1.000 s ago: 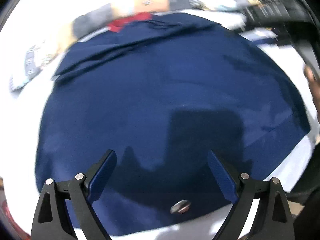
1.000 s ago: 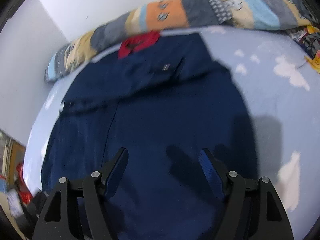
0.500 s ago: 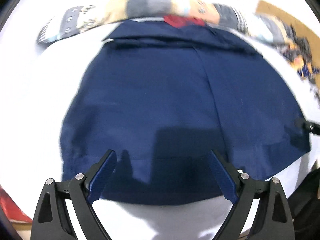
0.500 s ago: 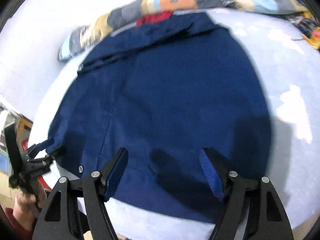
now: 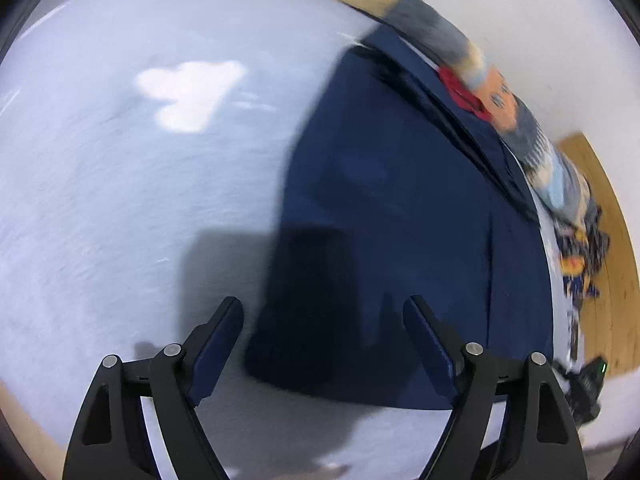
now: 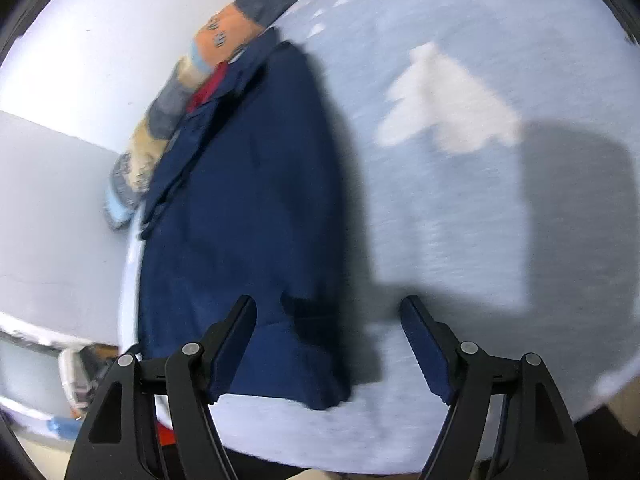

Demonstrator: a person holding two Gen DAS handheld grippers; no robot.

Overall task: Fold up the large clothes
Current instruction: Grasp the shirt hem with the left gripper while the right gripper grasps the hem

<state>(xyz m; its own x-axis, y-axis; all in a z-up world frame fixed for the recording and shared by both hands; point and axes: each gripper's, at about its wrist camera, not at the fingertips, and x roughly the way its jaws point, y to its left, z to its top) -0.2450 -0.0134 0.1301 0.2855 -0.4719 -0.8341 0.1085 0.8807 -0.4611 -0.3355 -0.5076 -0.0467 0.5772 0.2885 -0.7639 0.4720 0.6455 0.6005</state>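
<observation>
Navy garment (image 5: 400, 208) lies flat on the pale blue cloud-print sheet (image 5: 120, 184), collar end far by the patchwork blanket (image 6: 168, 120). Left gripper (image 5: 324, 316) spread wide, empty, above its near hem; right gripper (image 6: 328, 316) likewise, gaping, holding nothing.

Motion blur smears my views; shirt (image 5: 400, 220) hem corner hidden behind my left finger (image 5: 432, 344).

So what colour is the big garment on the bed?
Navy blue garment, clearest in the right wrist view.

Pale blue cloud-print bed sheet (image 5: 120, 184), white wall (image 5: 520, 20), wooden floor (image 5: 612, 216).
</observation>
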